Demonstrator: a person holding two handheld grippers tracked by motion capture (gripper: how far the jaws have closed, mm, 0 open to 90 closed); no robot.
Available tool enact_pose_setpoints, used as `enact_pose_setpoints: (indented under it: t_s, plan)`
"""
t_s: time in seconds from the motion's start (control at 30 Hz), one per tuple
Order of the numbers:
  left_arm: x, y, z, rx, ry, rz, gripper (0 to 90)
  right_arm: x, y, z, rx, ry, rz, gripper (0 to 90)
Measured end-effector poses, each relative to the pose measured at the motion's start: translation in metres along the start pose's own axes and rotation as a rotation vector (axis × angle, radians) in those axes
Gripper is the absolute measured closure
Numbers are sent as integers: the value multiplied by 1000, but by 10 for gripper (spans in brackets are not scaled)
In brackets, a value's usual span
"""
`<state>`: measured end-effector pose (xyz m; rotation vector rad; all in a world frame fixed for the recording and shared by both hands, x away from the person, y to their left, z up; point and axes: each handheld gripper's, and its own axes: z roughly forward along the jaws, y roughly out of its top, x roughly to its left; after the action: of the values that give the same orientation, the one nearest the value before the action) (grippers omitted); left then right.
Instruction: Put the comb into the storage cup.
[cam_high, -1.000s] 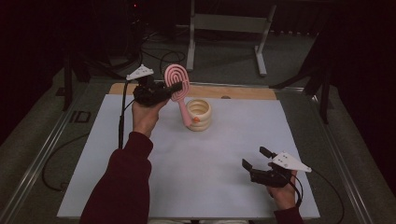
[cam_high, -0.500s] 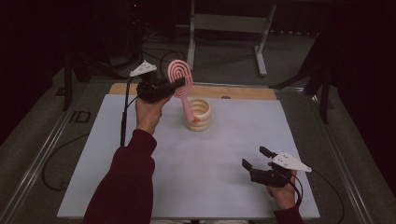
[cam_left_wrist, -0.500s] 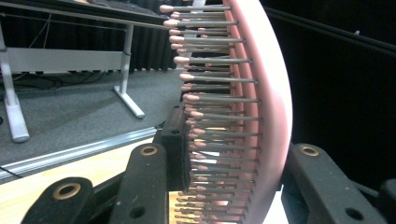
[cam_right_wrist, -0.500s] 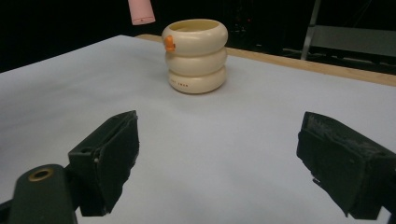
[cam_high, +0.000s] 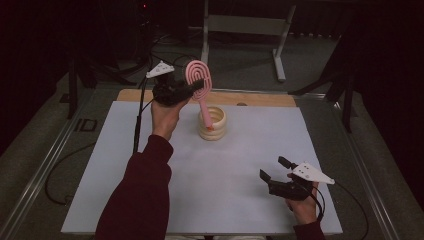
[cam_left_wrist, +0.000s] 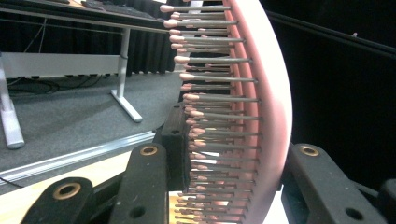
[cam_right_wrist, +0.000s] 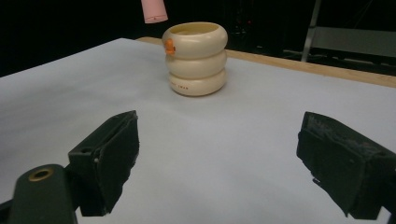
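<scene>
A pink hairbrush (cam_high: 198, 77) hangs head-up with my left gripper (cam_high: 192, 90) shut on its oval head. In the left gripper view the bristles and pink back (cam_left_wrist: 268, 93) sit between the jaws of the left gripper (cam_left_wrist: 233, 154). The handle slants down over a cream ribbed cup (cam_high: 215, 134) at the far middle of the white mat. From the right gripper view the handle's end (cam_right_wrist: 154, 11) hangs above and behind the cup (cam_right_wrist: 196, 56), clear of its rim. My right gripper (cam_high: 274, 168) rests low at the front right, open and with nothing between its jaws (cam_right_wrist: 217, 158).
The white mat (cam_high: 125, 165) covers the table, with a wooden strip (cam_high: 260, 99) along its far edge. A metal rail (cam_high: 45, 160) runs down the left side. A table's metal legs (cam_high: 280, 55) stand on the floor beyond. A cable (cam_high: 136, 130) trails from the left gripper.
The left hand has shifted the brush slightly to the right and a little higher over the cup. The right gripper has stayed where it was.
</scene>
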<state>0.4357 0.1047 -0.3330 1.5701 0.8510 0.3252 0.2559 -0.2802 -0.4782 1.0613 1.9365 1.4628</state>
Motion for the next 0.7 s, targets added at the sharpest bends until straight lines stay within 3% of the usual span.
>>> enact_pose_setpoints:
  t_s: [0.7]
  plan:
    - [-3, 0, 21, -26, 29, -7, 638, -3, 0, 2, -1, 4, 7, 130]
